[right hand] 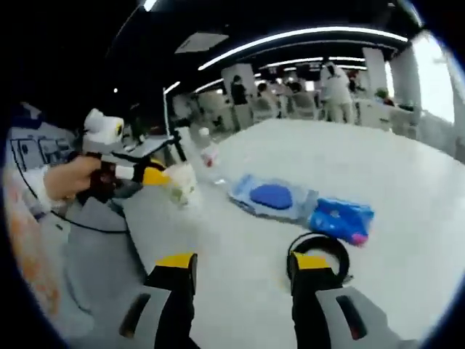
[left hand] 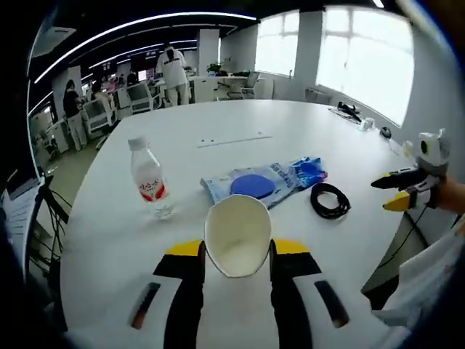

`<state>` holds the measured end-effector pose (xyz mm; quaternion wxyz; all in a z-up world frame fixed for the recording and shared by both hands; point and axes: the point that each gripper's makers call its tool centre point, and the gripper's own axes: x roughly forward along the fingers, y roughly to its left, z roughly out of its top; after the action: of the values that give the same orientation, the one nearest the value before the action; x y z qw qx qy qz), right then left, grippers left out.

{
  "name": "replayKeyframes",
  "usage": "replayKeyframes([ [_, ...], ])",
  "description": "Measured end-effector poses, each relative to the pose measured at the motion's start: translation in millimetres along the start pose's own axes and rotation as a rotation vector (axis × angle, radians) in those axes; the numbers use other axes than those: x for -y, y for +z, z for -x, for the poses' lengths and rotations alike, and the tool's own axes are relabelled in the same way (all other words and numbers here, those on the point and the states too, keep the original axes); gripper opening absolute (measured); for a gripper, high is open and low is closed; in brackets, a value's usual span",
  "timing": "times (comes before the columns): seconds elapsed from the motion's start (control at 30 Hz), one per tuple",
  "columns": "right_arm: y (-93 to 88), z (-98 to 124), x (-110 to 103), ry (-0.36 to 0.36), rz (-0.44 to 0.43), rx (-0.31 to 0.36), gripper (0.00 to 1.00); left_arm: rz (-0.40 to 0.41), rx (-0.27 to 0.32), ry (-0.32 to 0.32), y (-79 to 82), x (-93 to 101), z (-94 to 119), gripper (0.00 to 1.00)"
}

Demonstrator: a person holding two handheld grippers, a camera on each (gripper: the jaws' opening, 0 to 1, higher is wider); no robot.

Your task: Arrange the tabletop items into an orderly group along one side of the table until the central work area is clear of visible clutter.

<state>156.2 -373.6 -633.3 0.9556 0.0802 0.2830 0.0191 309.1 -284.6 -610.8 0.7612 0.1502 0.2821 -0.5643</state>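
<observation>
White table (left hand: 240,120) held one bottle (left hand: 149,174), one blue packet (left hand: 265,182) and one cable coil (left hand: 329,199) near its edge, while the left gripper (left hand: 237,254) clamped one paper cup (left hand: 237,234) and the right gripper (right hand: 243,269) hung with jaws apart, far half bare.
</observation>
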Motion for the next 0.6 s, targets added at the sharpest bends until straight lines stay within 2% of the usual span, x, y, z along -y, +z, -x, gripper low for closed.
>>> replayKeyframes([
  [0.07, 8.9, -19.8, -18.8, 0.058, 0.066, -0.002, 0.54, -0.006, 0.01, -0.009, 5.9, 9.4, 2.7, 0.33],
  [0.13, 17.7, -40.9, -33.4, 0.1, 0.126, 0.0, 0.58, 0.0, 0.033, -0.048, 14.3, 22.9, 6.3, 0.33],
  [0.17, 21.1, -48.2, -39.6, 0.117, 0.137, -0.008, 0.61, 0.01, 0.045, -0.06, 17.9, 27.7, 8.4, 0.33],
  [0.23, 37.1, -63.6, -54.0, 0.16, 0.179, 0.033, 0.66, 0.019, 0.056, -0.077, 22.9, 35.0, 12.9, 0.33],
  [0.3, 41.2, -75.4, -62.2, 0.175, 0.202, 0.022, 0.67, 0.031, 0.075, -0.1, 29.0, 42.7, 19.0, 0.33],
  [0.43, 47.8, -83.0, -66.4, 0.17, 0.222, 0.029, 0.6, 0.032, 0.088, -0.107, 34.8, 46.9, 28.6, 0.33],
  [0.5, 54.6, -82.4, -67.6, 0.176, 0.213, 0.064, 0.53, 0.052, 0.096, -0.12, 36.6, 50.0, 31.2, 0.33],
  [0.6, 56.9, -82.1, -70.6, 0.191, 0.213, 0.075, 0.47, 0.06, 0.102, -0.141, 37.6, 56.9, 31.3, 0.33],
])
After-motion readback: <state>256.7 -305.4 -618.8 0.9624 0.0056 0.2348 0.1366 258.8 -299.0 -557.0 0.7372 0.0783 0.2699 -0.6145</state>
